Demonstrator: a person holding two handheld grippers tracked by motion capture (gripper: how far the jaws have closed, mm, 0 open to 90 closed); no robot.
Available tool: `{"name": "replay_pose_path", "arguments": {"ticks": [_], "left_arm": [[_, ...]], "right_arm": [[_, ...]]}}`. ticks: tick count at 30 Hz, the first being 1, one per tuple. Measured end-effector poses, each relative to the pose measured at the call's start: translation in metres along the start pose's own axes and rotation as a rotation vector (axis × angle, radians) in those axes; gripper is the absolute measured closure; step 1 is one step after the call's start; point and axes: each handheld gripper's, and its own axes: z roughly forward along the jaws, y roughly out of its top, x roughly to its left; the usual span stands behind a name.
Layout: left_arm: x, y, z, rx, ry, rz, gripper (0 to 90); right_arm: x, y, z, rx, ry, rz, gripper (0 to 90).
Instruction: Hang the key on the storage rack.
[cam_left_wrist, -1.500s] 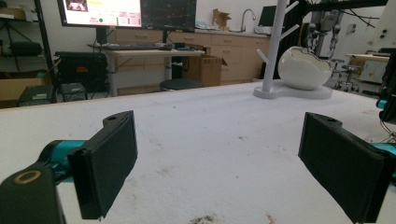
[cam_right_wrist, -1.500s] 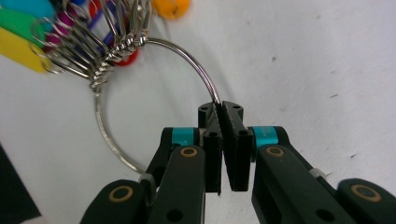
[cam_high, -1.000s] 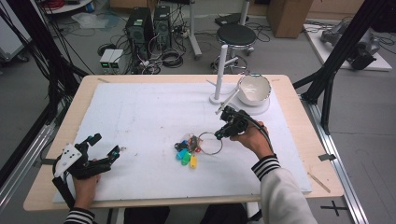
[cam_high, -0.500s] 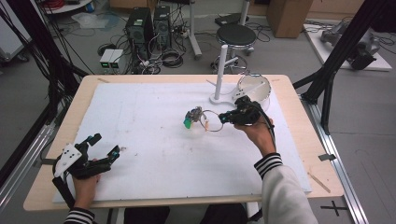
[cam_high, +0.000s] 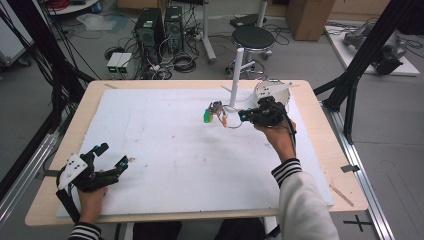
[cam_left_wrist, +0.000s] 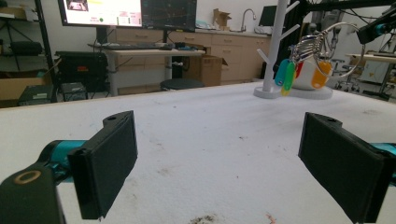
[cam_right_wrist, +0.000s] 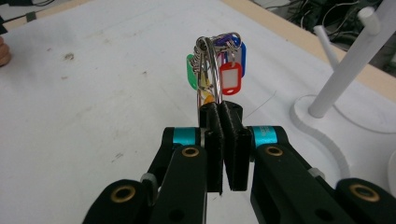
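High view: the right gripper (cam_high: 245, 116) is held above the far right part of the white tabletop (cam_high: 165, 150), its fingers pressed together on a wire key ring (cam_high: 231, 121). The ring extends leftward beyond the fingertips, and its coloured key tags (cam_high: 211, 113) hang from its far end, just beside the base of the white peg stand (cam_high: 236, 75). The left gripper (cam_high: 107, 159) rests at the near left corner, fingers spread wide with nothing between them.

Left gripper view: both black fingers (cam_left_wrist: 109, 161) stand far apart over bare tabletop; the ring with its tags (cam_left_wrist: 306, 60) hangs well beyond them, in front of the stand (cam_left_wrist: 275, 46).

Right gripper view: the fingers (cam_right_wrist: 217, 140) clamp the ring (cam_right_wrist: 212, 70) edge-on. Its plane stands upright and runs straight out from the fingertips, with green, red and blue tags (cam_right_wrist: 229, 77) bunched at its top.
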Motion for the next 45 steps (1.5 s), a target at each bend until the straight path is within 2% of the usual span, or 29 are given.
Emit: {"name": "replay_pose_path", "arguments": {"ticks": [6,19,21,28,32,45], "left_arm": [[0.000,0.000,0.000,0.001,0.001,-0.001,12.1],[0.000,0.000,0.000,0.001,0.001,-0.001,12.1],[0.000,0.000,0.000,0.002,0.000,-0.001,12.1],[0.000,0.000,0.000,0.002,0.001,0.001,12.1],[0.000,0.000,0.000,0.001,0.000,-0.001,12.1],[0.000,0.000,0.000,0.003,0.002,0.001,12.1]], "right_arm": [[-0.010,0.009,-0.001,-0.041,-0.022,0.000,88.8],[-0.034,0.022,0.000,-0.077,-0.070,0.022,88.7],[-0.037,0.023,0.001,-0.080,-0.075,0.035,88.7],[-0.044,0.025,0.006,-0.078,-0.088,0.032,88.7],[-0.048,0.024,0.011,-0.065,-0.094,0.047,88.7],[-0.061,0.018,0.018,-0.073,-0.116,0.072,88.7]]}}
